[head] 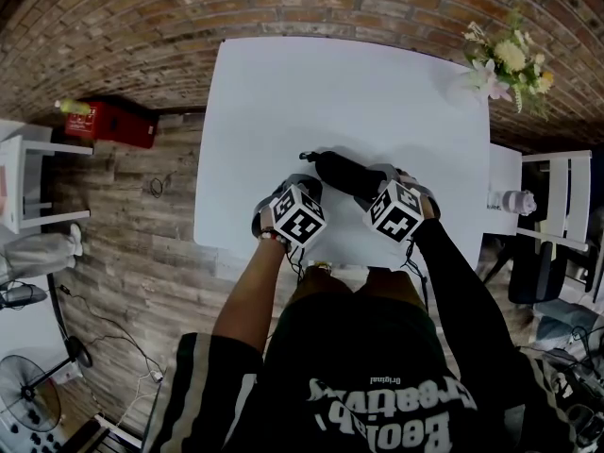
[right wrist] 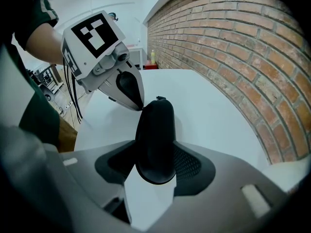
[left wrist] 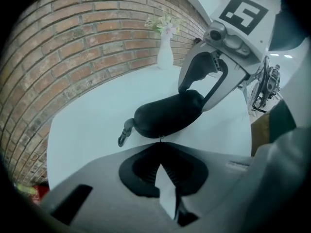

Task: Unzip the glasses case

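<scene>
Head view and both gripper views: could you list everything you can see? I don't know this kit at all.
table: one, white, centre, against the brick wall
glasses case: one, black, near side of the table, between the grippers
zip pull: one, small, greyish, on the case's edge
vase of flowers: one, pale, far right corner of the table
red box: one, on the floor left of the table
chair: one, white, right of the table
fan: one, dark, floor at bottom left
left gripper: one, grey, jaws together, apparently pinching the zip pull
right gripper: one, grey, clamped around the case's end
</scene>
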Motion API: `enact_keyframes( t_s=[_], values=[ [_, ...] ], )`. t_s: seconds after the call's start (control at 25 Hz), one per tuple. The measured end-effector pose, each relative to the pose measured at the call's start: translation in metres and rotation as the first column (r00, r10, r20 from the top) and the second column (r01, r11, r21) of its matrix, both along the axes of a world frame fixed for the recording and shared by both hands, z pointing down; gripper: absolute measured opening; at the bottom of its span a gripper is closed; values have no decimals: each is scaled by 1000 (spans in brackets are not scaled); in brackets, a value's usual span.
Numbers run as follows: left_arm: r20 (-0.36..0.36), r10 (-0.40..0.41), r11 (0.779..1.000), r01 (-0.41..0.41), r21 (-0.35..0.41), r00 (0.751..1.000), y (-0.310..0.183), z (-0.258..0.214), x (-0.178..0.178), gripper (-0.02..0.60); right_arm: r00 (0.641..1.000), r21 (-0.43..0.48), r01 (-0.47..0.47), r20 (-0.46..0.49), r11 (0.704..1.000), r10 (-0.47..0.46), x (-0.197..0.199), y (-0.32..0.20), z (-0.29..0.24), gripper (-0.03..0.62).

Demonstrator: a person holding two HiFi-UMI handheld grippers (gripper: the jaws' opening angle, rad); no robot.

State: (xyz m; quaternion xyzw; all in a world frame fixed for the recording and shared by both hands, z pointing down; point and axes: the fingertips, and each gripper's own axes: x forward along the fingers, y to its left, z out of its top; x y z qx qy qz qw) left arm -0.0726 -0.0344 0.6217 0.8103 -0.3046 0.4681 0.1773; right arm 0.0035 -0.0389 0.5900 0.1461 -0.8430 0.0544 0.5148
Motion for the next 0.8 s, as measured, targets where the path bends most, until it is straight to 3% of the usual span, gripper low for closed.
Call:
enact_keyframes(
  t_s=[0.8],
  values=[
    [33,4,1000,-4,9,999,-19,1,-15,8,1000,4,2,5,1000,-2,-1,0,-1,241]
  ],
)
